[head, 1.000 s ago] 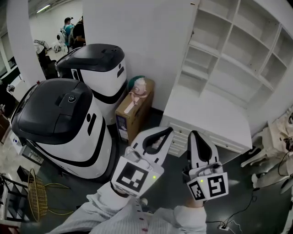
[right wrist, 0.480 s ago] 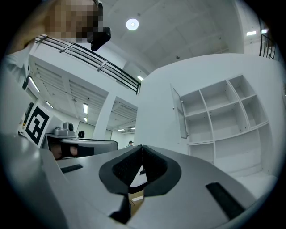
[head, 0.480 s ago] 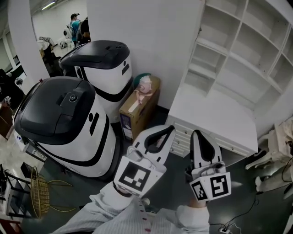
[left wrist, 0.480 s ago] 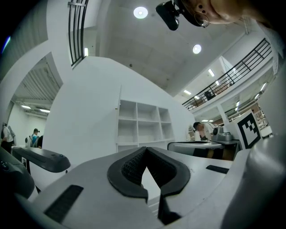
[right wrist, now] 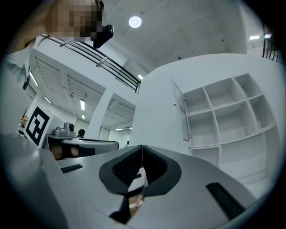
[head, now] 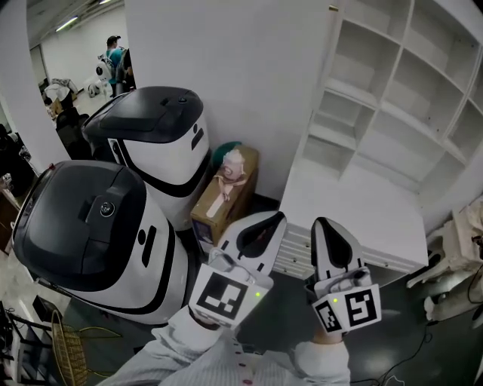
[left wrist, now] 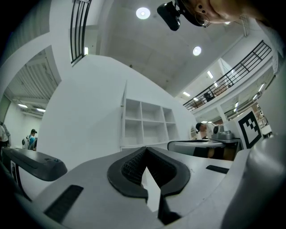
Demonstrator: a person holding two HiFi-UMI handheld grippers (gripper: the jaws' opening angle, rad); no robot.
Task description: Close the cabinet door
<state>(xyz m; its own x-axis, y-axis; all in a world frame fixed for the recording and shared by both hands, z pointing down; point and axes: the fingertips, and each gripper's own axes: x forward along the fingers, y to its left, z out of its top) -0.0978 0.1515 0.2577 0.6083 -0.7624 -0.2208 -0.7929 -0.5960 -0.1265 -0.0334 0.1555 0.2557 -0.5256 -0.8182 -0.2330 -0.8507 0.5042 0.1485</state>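
Dark floor (head: pixel 407 317), white wall (head: pixel 249 68) — round ceiling lights (left wrist: pixel 143 12) overhead.

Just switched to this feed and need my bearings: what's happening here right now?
A person holds a left hand-held gripper and a right hand-held gripper side by side, both shut and empty, aimed toward a white cabinet. Its door stands open, showing bare shelves. Neither gripper touches the door, so closing has not begun. Two white-and-black machines and a cardboard box stand to the left of the cabinet.
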